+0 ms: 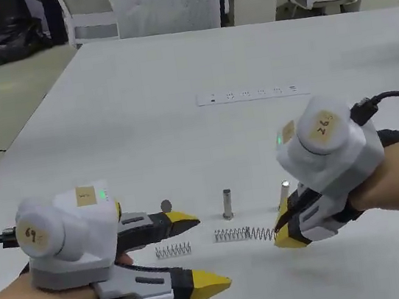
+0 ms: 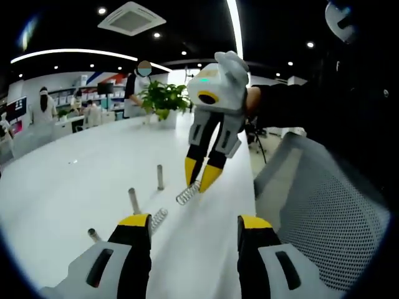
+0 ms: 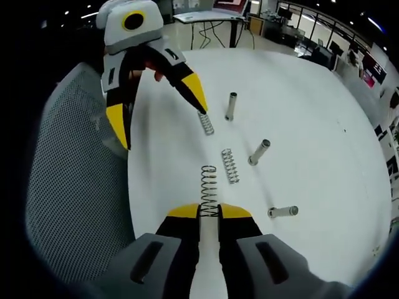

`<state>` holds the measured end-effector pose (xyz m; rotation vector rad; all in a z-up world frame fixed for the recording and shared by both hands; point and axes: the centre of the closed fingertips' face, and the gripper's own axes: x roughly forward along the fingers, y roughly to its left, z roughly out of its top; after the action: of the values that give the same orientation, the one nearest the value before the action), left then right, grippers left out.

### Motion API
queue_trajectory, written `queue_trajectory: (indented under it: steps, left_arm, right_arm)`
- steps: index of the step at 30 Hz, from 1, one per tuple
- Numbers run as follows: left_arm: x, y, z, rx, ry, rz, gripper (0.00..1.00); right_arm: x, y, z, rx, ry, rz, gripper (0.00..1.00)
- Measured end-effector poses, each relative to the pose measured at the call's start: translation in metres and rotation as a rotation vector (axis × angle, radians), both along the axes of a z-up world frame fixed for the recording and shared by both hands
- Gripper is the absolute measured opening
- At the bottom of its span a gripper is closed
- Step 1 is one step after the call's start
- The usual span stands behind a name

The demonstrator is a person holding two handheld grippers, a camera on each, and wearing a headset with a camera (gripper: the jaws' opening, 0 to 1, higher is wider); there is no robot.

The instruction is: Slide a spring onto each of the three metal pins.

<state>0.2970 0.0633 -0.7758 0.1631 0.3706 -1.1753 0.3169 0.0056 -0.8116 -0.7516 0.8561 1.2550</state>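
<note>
Tabletop (image 1: 181, 122) stretches broad; right hand-held gripper (image 1: 280, 238) pinches spring (image 3: 209, 184), left hand-held gripper (image 1: 210, 250) gapes.

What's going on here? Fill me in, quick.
A person with a two-jaw gripper in each hand is working at a white table. The right gripper has its jaws shut on a spring. The left gripper is open, one tip near a second spring, and a third spring lies between the two. The three metal pins stand bare, with no spring on any of them yet.
</note>
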Motion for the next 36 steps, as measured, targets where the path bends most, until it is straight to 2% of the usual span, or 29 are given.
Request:
queue_trajectory:
  steps: [6,12,20,36]
  left_arm:
    - [0.0,-0.006,-0.002,0.011,-0.002,-0.027,0.48]
    - [0.002,-0.011,-0.001,0.005,-0.006,-0.039,0.45]
    - [0.0,-0.019,-0.004,0.018,-0.018,-0.073,0.39]
    - [-0.008,-0.025,-0.008,0.059,-0.077,-0.129,0.19]
  right_arm:
    - [-0.004,0.01,0.004,0.005,-0.004,0.038,0.08]
    - [-0.007,0.013,0.007,0.005,-0.005,0.067,0.08]
    - [-0.014,0.017,0.011,0.005,-0.009,0.113,0.08]
    - [-0.027,0.024,0.015,-0.004,-0.006,0.179,0.08]
